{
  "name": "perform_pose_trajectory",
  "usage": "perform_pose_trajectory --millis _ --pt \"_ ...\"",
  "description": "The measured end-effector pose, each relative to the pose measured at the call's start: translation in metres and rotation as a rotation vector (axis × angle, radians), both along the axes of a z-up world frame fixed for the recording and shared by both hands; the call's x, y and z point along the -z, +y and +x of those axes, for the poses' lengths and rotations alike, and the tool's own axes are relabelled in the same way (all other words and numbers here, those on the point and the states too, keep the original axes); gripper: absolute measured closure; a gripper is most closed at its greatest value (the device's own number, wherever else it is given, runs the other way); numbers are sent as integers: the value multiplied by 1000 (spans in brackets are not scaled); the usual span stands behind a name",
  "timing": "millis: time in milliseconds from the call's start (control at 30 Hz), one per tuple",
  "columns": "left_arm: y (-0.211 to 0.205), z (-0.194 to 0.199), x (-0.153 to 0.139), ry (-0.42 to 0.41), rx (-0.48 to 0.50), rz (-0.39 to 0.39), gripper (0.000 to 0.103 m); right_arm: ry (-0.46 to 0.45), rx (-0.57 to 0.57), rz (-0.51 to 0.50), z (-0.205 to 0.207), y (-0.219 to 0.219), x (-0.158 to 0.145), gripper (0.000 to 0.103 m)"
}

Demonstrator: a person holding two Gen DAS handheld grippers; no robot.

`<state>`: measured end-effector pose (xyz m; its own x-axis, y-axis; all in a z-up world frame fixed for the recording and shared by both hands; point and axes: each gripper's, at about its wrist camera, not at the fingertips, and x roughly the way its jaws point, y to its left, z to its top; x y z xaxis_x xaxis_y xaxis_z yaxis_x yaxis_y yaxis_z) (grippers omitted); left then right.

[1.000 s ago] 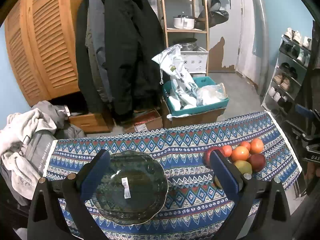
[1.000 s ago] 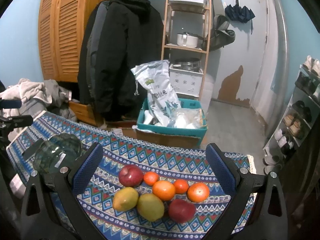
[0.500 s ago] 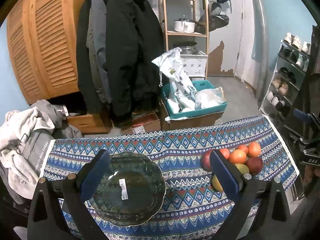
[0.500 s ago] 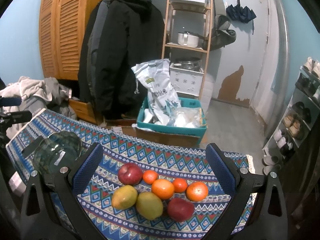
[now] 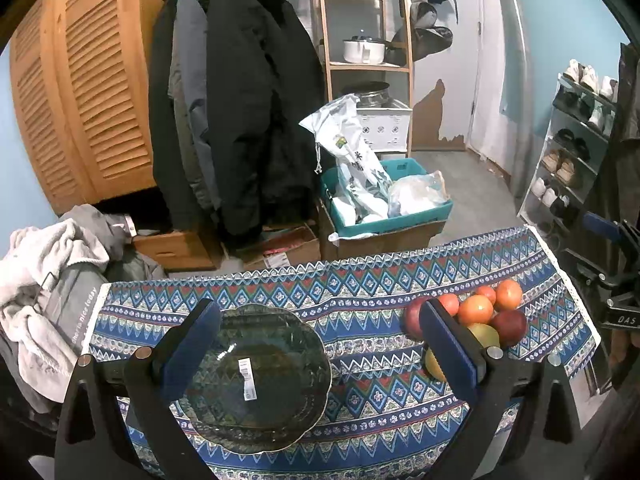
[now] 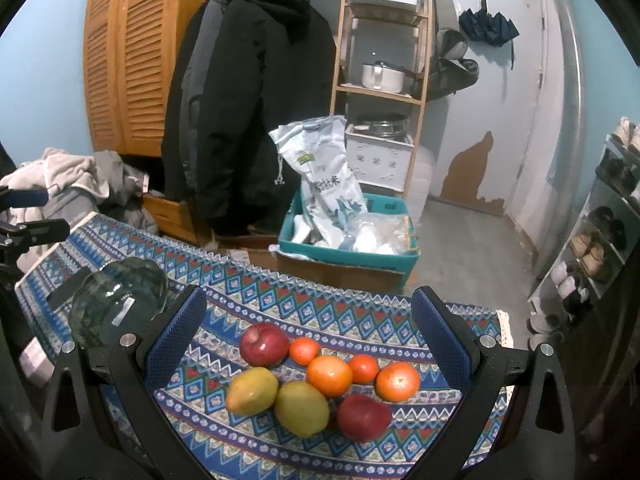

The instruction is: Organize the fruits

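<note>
A dark green glass plate (image 5: 256,380) with a scalloped rim and a white sticker lies on the patterned tablecloth (image 5: 360,292); it also shows at the left of the right wrist view (image 6: 116,304). My left gripper (image 5: 320,344) is open and empty, hovering over the plate. A cluster of fruit lies to the right: two red apples (image 6: 264,344) (image 6: 362,416), two yellow-green mangoes (image 6: 252,390) (image 6: 302,408), and several oranges (image 6: 329,375). My right gripper (image 6: 308,340) is open and empty above the fruit.
A teal crate (image 6: 348,248) with white bags stands on a cardboard box behind the table. Dark coats (image 6: 248,112), a wooden shelf with a pot (image 6: 382,76), a shoe rack (image 6: 600,248) and piled clothes (image 5: 44,280) surround the table.
Both grippers have drawn back and up slightly, so the table and its things sit a little lower in view. Both grippers stay open; nothing on the table moved.
</note>
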<state>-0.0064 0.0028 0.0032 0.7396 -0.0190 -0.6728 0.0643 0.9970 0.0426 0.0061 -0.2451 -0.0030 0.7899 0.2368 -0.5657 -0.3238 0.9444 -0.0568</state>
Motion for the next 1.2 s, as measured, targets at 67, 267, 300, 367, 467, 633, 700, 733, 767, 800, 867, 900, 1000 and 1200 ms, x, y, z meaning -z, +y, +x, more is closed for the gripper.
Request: perform_pose_trajectory --millis 67,267,300,367,467,633,700,733,767,800,867,900,1000,1200 --pt "-2 0 0 0 5 3 2 -3 1 -4 0 1 0 3" --pt "-2 0 1 8 4 0 2 -4 0 -6 -1 1 -1 3" --pt "-1 0 1 10 2 -1 2 -4 -1 -5 -1 1 -1 3" --pt "-1 1 2 11 -2 1 2 -4 -2 -5 0 1 -1 3" --pt "-1 0 2 5 -1 3 2 -4 -1 -5 0 1 -2 3" --pt "-2 -2 2 -1 11 -3 2 -1 4 -10 0 1 -1 3" --pt "-2 -2 2 0 15 -12 2 1 4 -9 0 0 -1 3" --pt "-2 -2 2 0 16 -13 2 1 3 -10 0 -1 -1 3" --pt "-2 -2 2 -1 15 -14 2 0 4 -10 0 -1 -1 3" --pt "-2 -3 2 -3 13 -14 2 0 3 -11 0 -1 -2 3" --pt "-2 -3 2 -6 16 -19 2 2 3 -9 0 -1 -1 3" --pt "-2 -3 2 -6 16 -19 2 2 1 -8 0 -1 -1 3" --pt "-3 -3 2 -5 17 -19 2 5 -8 -7 -1 -1 0 3" --pt "-2 -3 5 4 18 -16 2 20 -18 -5 0 -1 2 3"
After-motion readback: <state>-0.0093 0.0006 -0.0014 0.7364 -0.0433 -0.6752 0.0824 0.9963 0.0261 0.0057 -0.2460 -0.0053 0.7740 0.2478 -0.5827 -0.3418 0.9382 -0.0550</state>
